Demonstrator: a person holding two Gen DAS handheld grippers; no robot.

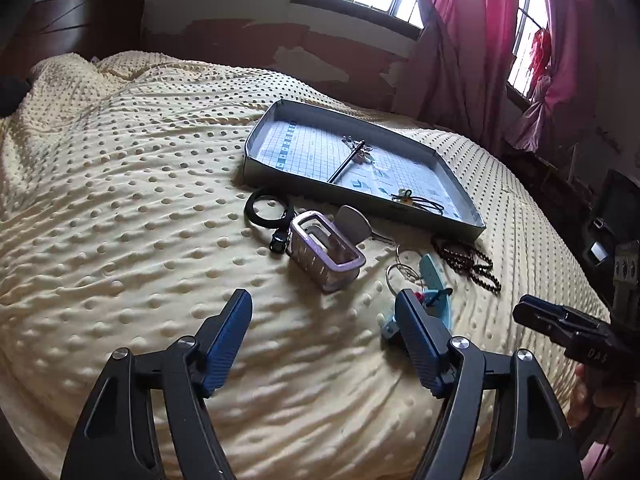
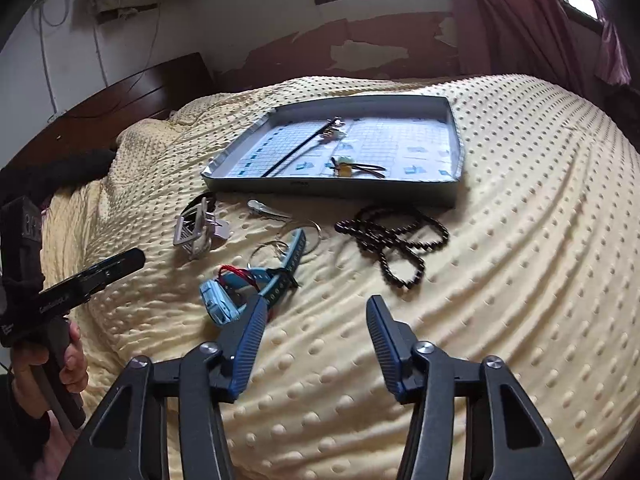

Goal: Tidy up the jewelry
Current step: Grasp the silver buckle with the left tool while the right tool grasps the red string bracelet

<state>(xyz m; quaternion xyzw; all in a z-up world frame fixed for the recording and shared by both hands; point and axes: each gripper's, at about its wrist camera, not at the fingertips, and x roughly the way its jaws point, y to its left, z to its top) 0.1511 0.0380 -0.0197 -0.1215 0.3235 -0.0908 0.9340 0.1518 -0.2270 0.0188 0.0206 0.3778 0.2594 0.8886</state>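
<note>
Hovering over the bed [image 2: 520, 200], you have both tools empty: the left gripper [image 1: 324, 320] and the right gripper [image 2: 316, 320] each hold their jaws spread wide with nothing between them.

The shallow grey tray [image 2: 332, 188] is your landmark. Inside it lie a black stick-like hairpin [image 2: 296, 152] and a small corded charm [image 2: 348, 168]. In front of the tray, on the blanket, wait the dark bead necklace [image 2: 392, 240], the light-blue watch [image 2: 224, 300] with a red thread across it, thin wire rings [image 2: 304, 236], a silvery clip [image 2: 264, 208], a black strap [image 1: 264, 208] and a small lilac slotted basket [image 1: 326, 256] tipped on its side.

Mind the snags. The watch strap, red thread and rings overlap, so I judge a careless pinch would drag several pieces together. The necklace is loose and looped; grabbed by one strand it will likely trail and may catch the tray's wall. The blanket is soft, quilted and dimpled, so thin rings sit low in it and may slip your ribbed blue pads, or you may nip fabric instead. The light card tray could slide if nudged.
</note>
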